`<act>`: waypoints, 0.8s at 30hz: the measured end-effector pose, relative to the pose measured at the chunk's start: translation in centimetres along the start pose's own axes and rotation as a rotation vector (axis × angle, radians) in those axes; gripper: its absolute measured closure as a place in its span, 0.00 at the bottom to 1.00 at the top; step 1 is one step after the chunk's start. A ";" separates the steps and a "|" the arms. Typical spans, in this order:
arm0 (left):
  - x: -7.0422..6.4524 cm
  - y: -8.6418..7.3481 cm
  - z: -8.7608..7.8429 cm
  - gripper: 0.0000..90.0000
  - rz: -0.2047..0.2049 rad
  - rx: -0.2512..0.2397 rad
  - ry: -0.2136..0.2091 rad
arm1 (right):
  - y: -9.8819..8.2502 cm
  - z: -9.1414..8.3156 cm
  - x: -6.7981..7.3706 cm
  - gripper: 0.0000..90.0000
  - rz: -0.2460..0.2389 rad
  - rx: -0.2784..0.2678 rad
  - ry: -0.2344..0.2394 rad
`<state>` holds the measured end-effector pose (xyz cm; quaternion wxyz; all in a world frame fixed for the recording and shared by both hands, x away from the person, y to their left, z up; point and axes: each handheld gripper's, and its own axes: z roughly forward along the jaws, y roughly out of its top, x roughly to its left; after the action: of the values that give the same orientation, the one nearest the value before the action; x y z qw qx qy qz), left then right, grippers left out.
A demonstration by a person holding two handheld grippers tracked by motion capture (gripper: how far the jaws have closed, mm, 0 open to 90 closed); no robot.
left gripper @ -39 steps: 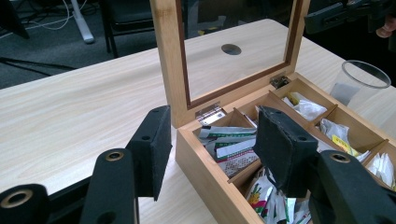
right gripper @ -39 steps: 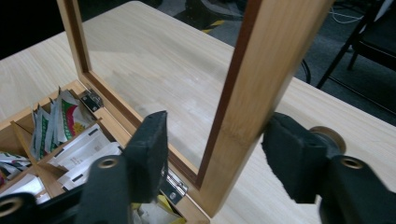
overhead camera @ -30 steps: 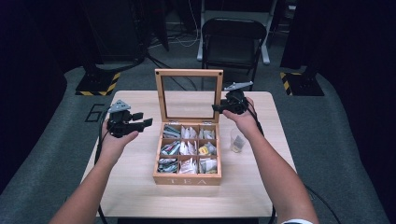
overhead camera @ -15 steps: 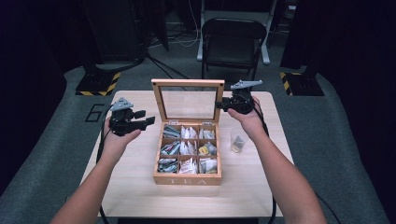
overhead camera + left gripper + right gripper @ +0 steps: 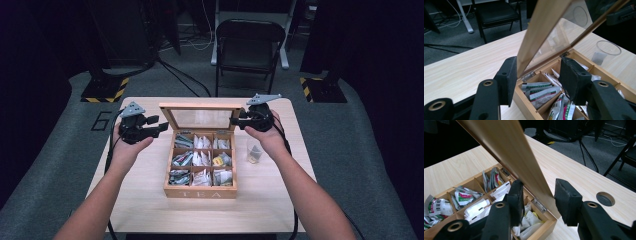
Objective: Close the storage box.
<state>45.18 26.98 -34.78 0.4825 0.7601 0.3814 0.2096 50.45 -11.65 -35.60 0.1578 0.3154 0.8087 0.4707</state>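
High view: tea box mid-table, glass lid tilted partway. L gripper near lid's left edge, R gripper at its right edge; glass cup beside box.

L gripper view: jaws just closing, straddle lid frame, one pad touching, not clamped.

R gripper view: jaws just opening, lid edge between, gap showing.

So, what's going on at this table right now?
A person works on a wooden tea box with a gripper in each hand. Its glass-paned lid stands partly raised, tilted on its rear hinges. The left gripper straddles the lid's left edge, its jaws having just closed further. The right gripper straddles the right edge, its jaws having just opened a little. Neither visibly clamps the lid. Tea bags fill the compartments, and a glass stands beside the box.
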 end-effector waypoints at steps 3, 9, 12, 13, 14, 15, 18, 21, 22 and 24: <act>-0.3 0.2 0.1 0.55 0.006 -0.005 -0.006 | -0.5 -0.1 0.2 0.64 0.010 -0.014 0.006; -0.8 1.1 -0.4 0.57 0.027 -0.015 -0.011 | -1.1 -0.3 0.7 0.61 0.011 -0.026 0.012; -1.2 1.3 -0.8 0.60 0.031 -0.021 -0.031 | -1.3 -0.4 0.9 0.60 0.001 -0.021 0.015; -1.3 1.3 -0.9 0.62 0.034 -0.019 -0.034 | -1.4 -0.4 1.0 0.60 -0.006 -0.019 0.014; -1.5 1.3 -1.0 0.62 0.045 -0.017 -0.025 | -1.4 -0.4 1.1 0.60 -0.006 -0.021 0.013; -1.7 1.3 -1.1 0.62 0.056 -0.009 -0.022 | -1.5 -0.5 1.2 0.59 -0.006 -0.023 0.015; -1.9 1.1 -1.2 0.63 0.065 -0.005 -0.017 | -1.7 -0.6 1.4 0.58 -0.010 -0.023 0.017; -2.1 0.8 -1.4 0.63 0.066 -0.010 -0.016 | -2.0 -0.8 1.6 0.57 0.003 -0.031 0.019; -2.2 0.6 -1.4 0.63 0.066 -0.011 -0.018 | -2.1 -0.9 1.6 0.56 0.009 -0.029 0.021; -2.4 0.2 -1.6 0.62 0.065 -0.019 -0.012 | -2.3 -1.0 1.8 0.54 0.006 -0.027 0.022</act>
<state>42.66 25.92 -33.80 0.4849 0.7689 0.3515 0.2241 47.67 -11.93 -37.00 0.1517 0.3105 0.8031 0.4855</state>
